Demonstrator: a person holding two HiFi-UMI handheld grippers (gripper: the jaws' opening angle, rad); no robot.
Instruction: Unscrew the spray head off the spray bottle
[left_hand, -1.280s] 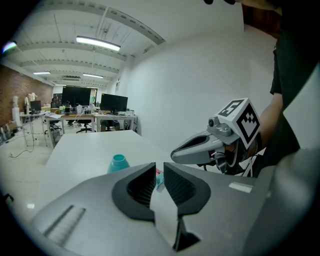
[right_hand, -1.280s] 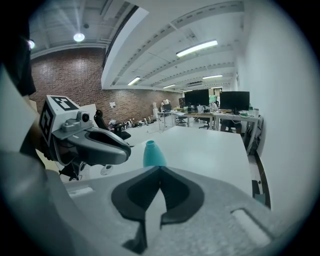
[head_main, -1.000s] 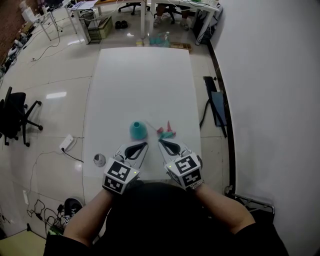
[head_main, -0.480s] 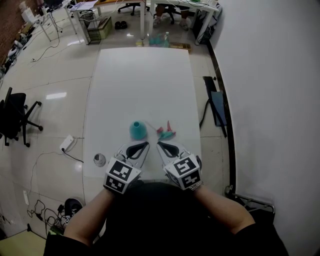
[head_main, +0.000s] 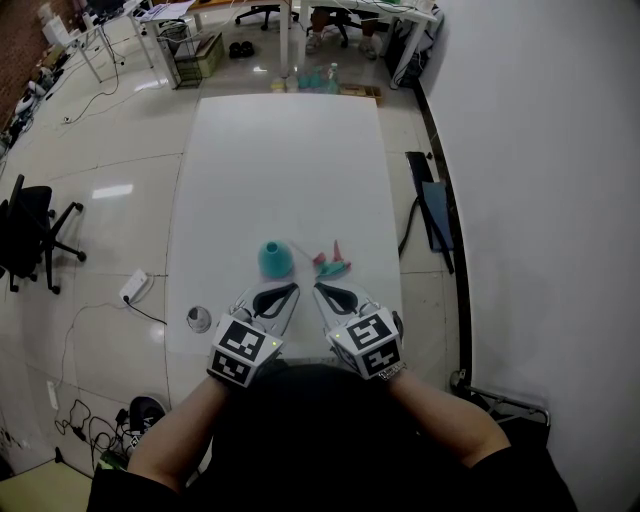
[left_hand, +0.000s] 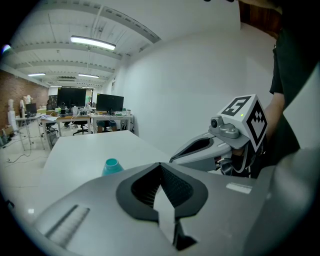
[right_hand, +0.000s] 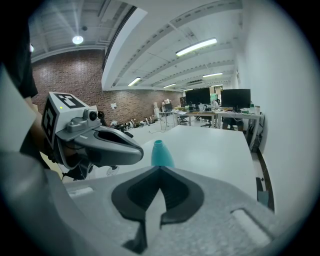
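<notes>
A teal spray bottle (head_main: 277, 260) stands upright on the white table (head_main: 285, 170) with its neck bare. The pink and teal spray head (head_main: 333, 264) lies on the table just right of it, apart from the bottle. My left gripper (head_main: 290, 288) rests near the table's front edge, just short of the bottle, shut and empty. My right gripper (head_main: 318, 288) lies beside it, below the spray head, also shut and empty. The bottle (left_hand: 112, 166) shows ahead in the left gripper view, and the bottle (right_hand: 161, 153) rises behind the tip in the right gripper view.
A small round metal object (head_main: 199, 320) lies on the floor left of the table. An office chair (head_main: 30, 235) stands at far left. A white wall (head_main: 540, 200) runs along the right, with a dark object (head_main: 432, 210) on the floor by it. Desks and clutter sit beyond the table's far end.
</notes>
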